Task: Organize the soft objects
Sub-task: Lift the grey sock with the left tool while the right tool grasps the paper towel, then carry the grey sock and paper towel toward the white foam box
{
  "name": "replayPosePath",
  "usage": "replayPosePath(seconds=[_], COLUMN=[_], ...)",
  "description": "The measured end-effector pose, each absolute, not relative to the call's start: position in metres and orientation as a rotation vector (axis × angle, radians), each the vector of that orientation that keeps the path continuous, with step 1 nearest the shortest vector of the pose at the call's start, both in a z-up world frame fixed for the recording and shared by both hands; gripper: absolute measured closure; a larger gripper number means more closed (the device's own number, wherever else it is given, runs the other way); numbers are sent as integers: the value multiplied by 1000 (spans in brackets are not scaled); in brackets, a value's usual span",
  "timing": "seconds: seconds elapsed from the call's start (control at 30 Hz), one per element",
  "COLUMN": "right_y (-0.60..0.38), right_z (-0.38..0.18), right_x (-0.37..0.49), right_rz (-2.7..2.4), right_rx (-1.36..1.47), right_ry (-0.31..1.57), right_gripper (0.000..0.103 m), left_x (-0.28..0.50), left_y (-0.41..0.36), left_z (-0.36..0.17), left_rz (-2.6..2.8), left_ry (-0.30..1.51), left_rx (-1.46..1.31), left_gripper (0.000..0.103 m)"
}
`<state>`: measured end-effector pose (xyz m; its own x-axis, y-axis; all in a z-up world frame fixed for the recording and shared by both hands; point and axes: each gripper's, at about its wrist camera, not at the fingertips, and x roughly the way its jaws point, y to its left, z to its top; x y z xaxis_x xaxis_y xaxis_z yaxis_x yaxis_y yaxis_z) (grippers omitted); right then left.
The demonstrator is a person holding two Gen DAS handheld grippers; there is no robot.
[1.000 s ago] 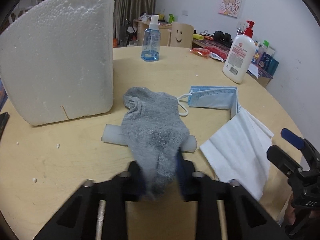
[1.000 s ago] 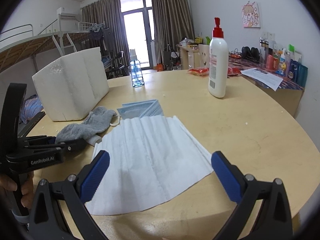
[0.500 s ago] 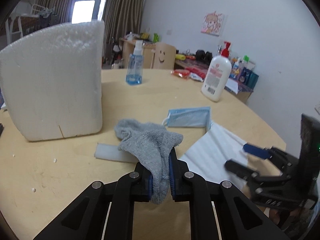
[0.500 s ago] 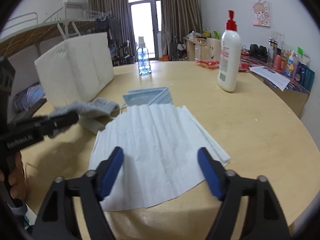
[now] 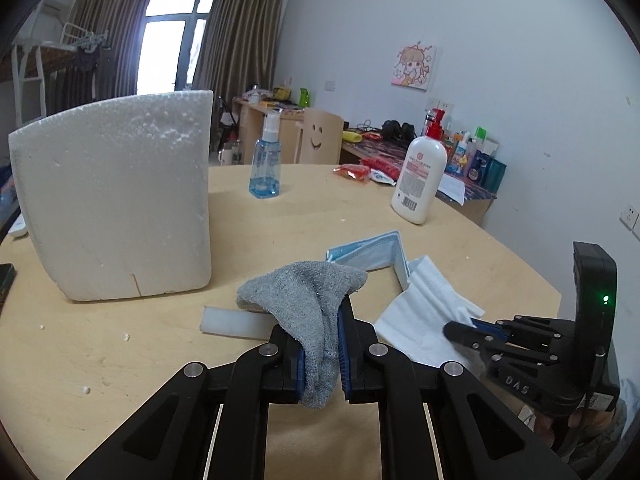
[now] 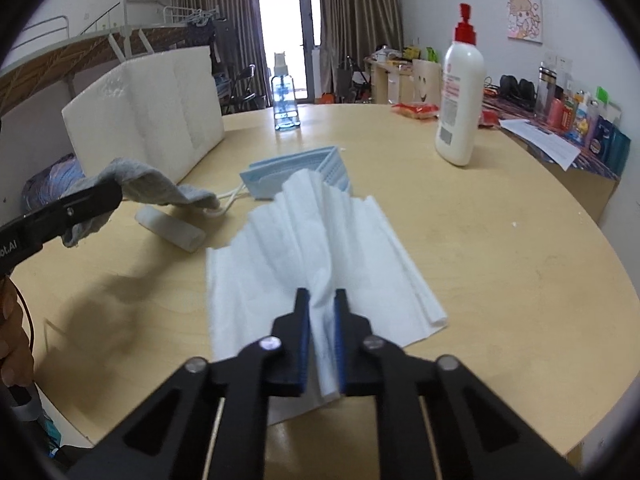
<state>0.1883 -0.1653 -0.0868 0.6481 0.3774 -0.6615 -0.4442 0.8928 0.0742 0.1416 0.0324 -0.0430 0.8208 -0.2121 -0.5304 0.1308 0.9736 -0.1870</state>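
Observation:
A grey sock (image 5: 304, 300) hangs lifted above the round wooden table (image 5: 100, 360), pinched by its lower end in my left gripper (image 5: 322, 344), which is shut on it. From the right wrist view the sock (image 6: 144, 184) droops off the left gripper (image 6: 108, 196) at the left. A white tissue (image 6: 320, 240) lies spread on the table. My right gripper (image 6: 322, 320) is closing on its near edge, and a bunched ridge of tissue stands between the pads. In the left wrist view the right gripper (image 5: 472, 330) bites the tissue (image 5: 420, 312).
A blue face mask (image 6: 296, 172) lies folded just beyond the tissue. A small white foam stick (image 5: 232, 322) lies under the sock. A big white foam block (image 5: 116, 196) stands at the left. A lotion bottle (image 6: 460, 100) and a blue spray bottle (image 6: 285, 96) stand farther back.
The left gripper closed on the sock and rose, lifting it off the foam stick. The right jaws went from wide open to pinched on the tissue, which bunched into a ridge.

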Motion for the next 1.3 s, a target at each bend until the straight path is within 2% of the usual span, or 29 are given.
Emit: replayPosePath(seconds=[0.23, 1.3], right_y=[-184, -197], right_z=[-68, -11], right_x=[180, 127], right_rz=[452, 483], right_rx=[-52, -25], right_ry=[669, 445], right_gripper=[94, 94], left_x=[128, 50], left_y=[32, 27], left_z=[-35, 20], left_rz=[-192, -154], left_ry=[539, 335], left_rx=[-135, -66], left_gripper=[90, 90])
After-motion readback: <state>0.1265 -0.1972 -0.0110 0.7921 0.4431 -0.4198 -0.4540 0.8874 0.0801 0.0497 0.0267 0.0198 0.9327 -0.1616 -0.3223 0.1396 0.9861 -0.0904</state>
